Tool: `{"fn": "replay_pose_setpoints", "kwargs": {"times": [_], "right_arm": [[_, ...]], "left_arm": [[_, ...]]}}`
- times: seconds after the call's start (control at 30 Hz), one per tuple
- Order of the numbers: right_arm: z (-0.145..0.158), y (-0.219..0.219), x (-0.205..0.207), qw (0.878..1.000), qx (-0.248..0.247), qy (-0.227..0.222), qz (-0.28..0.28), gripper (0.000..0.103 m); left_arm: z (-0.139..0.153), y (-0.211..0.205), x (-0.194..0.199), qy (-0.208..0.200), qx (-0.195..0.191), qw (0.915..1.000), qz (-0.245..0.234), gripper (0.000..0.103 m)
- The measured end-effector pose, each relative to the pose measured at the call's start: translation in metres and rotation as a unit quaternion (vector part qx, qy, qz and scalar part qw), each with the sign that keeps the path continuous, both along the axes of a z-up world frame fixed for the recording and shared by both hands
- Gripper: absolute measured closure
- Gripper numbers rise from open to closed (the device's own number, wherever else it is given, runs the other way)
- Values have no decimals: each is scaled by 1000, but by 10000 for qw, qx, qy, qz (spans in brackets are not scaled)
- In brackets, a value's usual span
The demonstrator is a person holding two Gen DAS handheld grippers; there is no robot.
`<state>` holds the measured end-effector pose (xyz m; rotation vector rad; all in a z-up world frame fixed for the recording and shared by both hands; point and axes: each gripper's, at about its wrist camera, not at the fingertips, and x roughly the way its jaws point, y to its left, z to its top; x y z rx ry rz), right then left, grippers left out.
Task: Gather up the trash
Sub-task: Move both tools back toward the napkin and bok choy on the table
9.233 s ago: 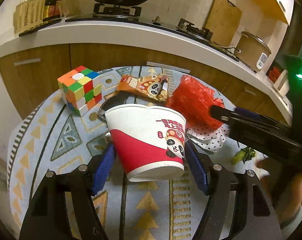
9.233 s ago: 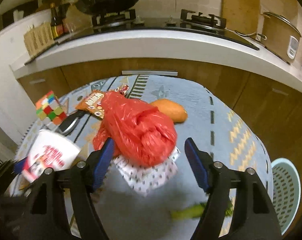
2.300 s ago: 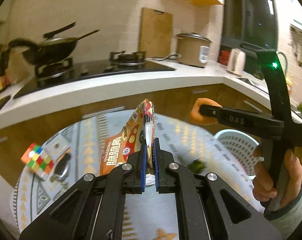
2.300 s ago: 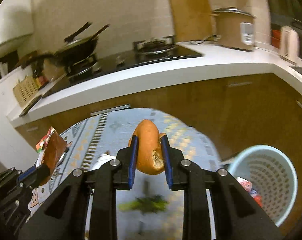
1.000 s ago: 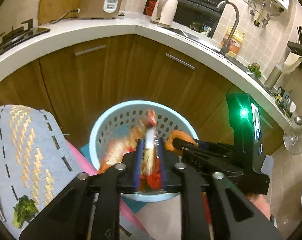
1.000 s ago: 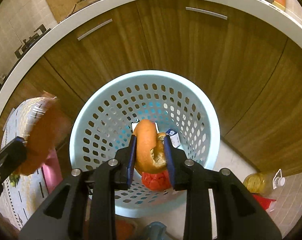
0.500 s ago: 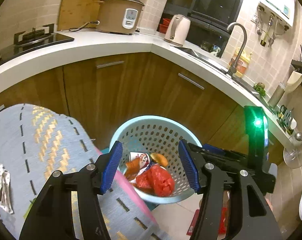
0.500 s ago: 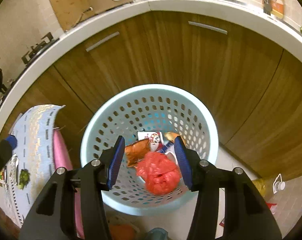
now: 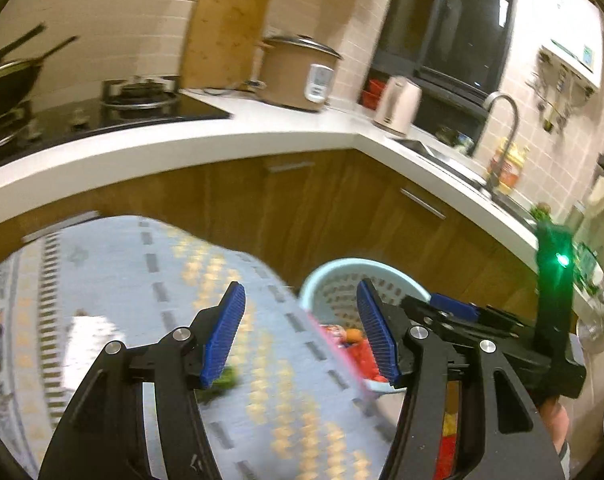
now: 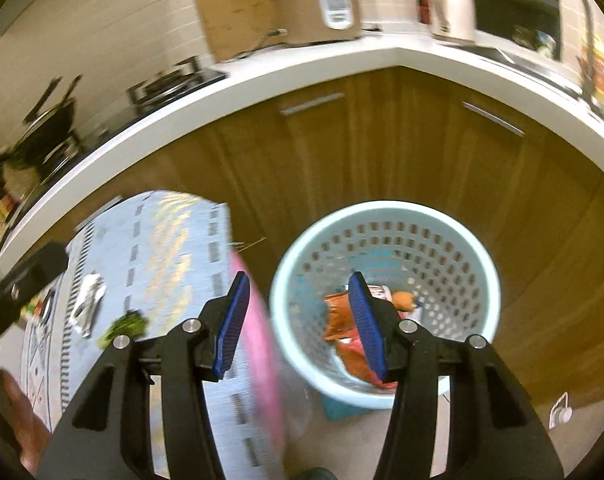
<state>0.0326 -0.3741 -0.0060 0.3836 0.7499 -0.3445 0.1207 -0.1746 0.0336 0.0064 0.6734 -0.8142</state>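
Note:
My left gripper [image 9: 302, 336] is open and empty above the right end of the patterned table [image 9: 150, 264]. My right gripper [image 10: 296, 326] is open and empty above the gap between the table [image 10: 174, 248] and the light blue perforated trash basket [image 10: 385, 216]. The basket, also in the left wrist view [image 9: 341, 276], holds an orange snack wrapper [image 10: 337, 316], a piece of bread [image 10: 403, 300] and a red bag [image 9: 361, 354]. On the table lie a green vegetable scrap [image 10: 124, 326] and a crumpled white dotted napkin [image 10: 88, 304]. In the left wrist view the scrap [image 9: 222, 380] sits below the left fingers.
Brown cabinets under a white counter [image 9: 222, 136] curve behind the table and basket. On the counter stand a stove [image 9: 142, 96], a cutting board [image 9: 222, 36], a rice cooker [image 9: 298, 72] and a kettle [image 9: 397, 106]. The right gripper's body [image 9: 549, 320] sits right of the basket.
Both grippers held trash over the basket a second ago, then opened and dropped the wrapper and bread in. Since then both have swung up and left, back toward the table.

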Motion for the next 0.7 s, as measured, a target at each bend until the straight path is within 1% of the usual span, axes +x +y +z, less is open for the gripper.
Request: {"fn": "replay_pose_setpoints", "kwargs": {"times": [0.07, 0.17, 0.23, 0.3, 0.37, 0.43, 0.53, 0.6, 0.67, 0.7], "right_arm": [[3, 19, 6, 9998, -71, 1, 194, 55], [6, 44, 13, 9987, -232, -3, 451, 55], [7, 58, 17, 9977, -244, -5, 628, 55], [7, 76, 22, 9962, -267, 14, 834, 55], [4, 93, 26, 9946, -306, 54, 989, 55], [-4, 108, 30, 9931, -309, 120, 1129, 55], [-20, 128, 38, 9904, -281, 309, 1314, 55], [-27, 138, 40, 9884, -267, 383, 1443, 59], [-33, 148, 43, 9865, -312, 458, 1544, 60], [-35, 151, 43, 9859, -313, 483, 1569, 60]], "left_arm": [[0, 23, 6, 19, -49, 9998, 170, 49], [-4, 60, 22, 212, -185, 9984, 495, 49], [-8, 82, 31, 267, -198, 9968, 720, 49], [-15, 97, 39, 262, -34, 9950, 961, 49], [-27, 110, 45, 192, 338, 9923, 1173, 49], [-41, 118, 50, 237, 574, 9904, 1234, 46], [-63, 121, 57, 422, 810, 9884, 1211, 43], [-75, 118, 61, 557, 891, 9891, 1032, 43], [-83, 113, 60, 537, 1018, 9889, 945, 39], [-84, 111, 60, 474, 1090, 9885, 932, 39]]}}
